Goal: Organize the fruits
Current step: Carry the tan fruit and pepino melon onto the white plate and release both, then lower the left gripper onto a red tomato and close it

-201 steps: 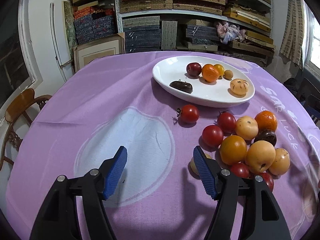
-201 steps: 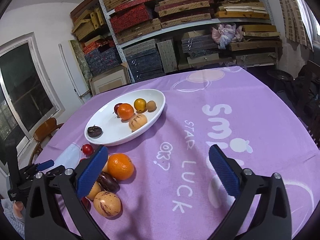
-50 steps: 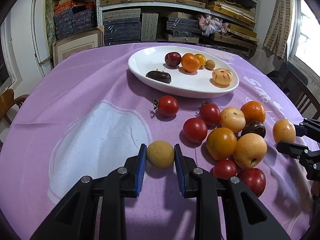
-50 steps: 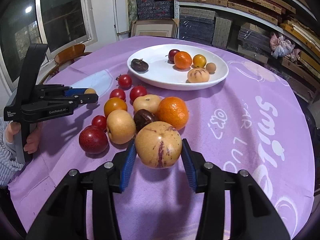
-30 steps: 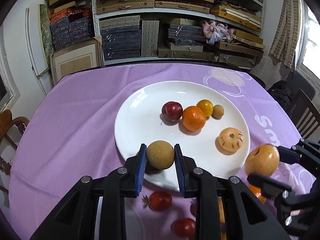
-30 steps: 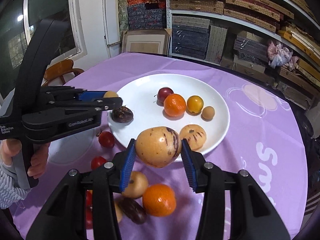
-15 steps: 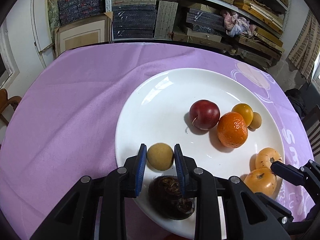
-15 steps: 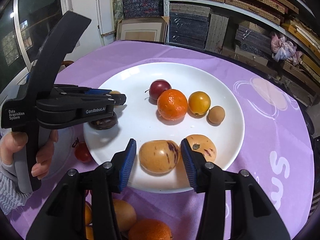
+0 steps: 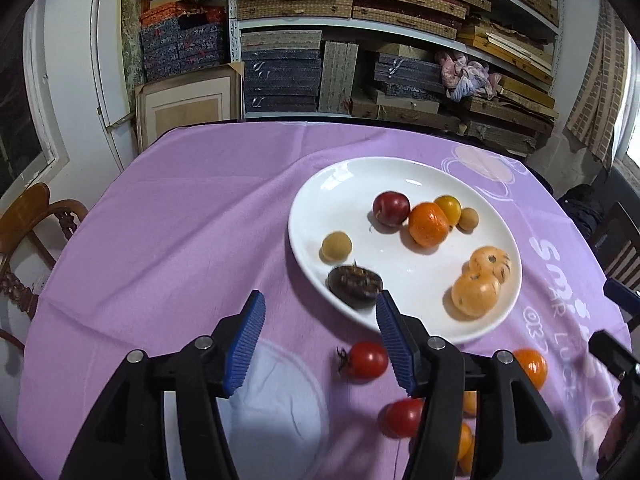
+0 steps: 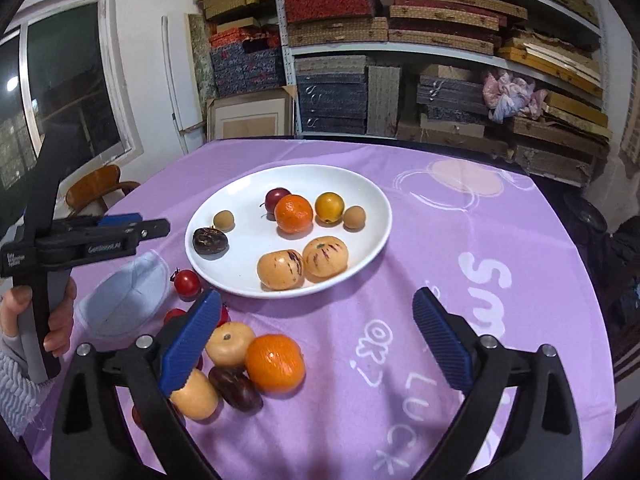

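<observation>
Left gripper (image 9: 320, 336) angled downward, jaws opening, empty, right gripper (image 10: 316, 336) at its 3 o'clock, jaws opening wide, empty

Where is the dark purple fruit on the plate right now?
In the right wrist view, the dark purple fruit sits at the white plate's left edge, beside the small tan fruit.
</observation>
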Motion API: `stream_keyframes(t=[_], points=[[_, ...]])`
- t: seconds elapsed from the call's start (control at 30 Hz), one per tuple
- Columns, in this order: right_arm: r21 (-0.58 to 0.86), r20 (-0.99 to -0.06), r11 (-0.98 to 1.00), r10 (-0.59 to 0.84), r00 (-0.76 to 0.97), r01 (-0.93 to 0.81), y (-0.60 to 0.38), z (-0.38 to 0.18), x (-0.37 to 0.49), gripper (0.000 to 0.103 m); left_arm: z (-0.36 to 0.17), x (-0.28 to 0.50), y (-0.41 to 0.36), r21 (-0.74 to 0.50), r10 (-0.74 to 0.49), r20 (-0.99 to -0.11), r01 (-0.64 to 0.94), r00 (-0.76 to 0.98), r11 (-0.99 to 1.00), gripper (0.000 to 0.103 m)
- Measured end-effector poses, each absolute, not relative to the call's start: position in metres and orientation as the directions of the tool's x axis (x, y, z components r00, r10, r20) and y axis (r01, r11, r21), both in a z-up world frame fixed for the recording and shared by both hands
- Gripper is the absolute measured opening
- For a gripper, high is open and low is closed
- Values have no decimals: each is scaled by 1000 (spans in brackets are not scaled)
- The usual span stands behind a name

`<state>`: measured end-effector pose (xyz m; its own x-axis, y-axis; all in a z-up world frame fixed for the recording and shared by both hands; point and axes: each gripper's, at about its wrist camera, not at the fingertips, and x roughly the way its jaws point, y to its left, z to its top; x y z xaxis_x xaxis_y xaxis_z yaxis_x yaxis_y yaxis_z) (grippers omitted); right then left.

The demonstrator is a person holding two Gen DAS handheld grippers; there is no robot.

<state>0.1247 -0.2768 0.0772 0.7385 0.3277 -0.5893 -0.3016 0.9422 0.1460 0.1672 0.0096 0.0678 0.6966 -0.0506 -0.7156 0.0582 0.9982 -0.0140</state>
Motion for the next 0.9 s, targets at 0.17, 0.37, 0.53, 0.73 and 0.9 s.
stream_keyframes(t=[0.17,0.37,0.53,0.73,0.9], points=[[342,-544,915,379,749,-214,-323,60,110,98,44,141,4,12,-18,-724,39,690,999,70],[481,-530,868,399,748,-122,-364,50,117,98,24,148,-3,45,15,-729,26,684,999,70],[501,-532,861,386,754,-88,-372,46,120,98,15,154,-10,68,15,-728,50,686,996,70],[487,-538,868,388,748,-100,-367,46,119,99,9,165,-10,72,14,-732,57,681,996,71],[485,-550,869,390,738,-98,-366,44,122,99,6,174,-11,33,-27,-749,78,662,996,71]])
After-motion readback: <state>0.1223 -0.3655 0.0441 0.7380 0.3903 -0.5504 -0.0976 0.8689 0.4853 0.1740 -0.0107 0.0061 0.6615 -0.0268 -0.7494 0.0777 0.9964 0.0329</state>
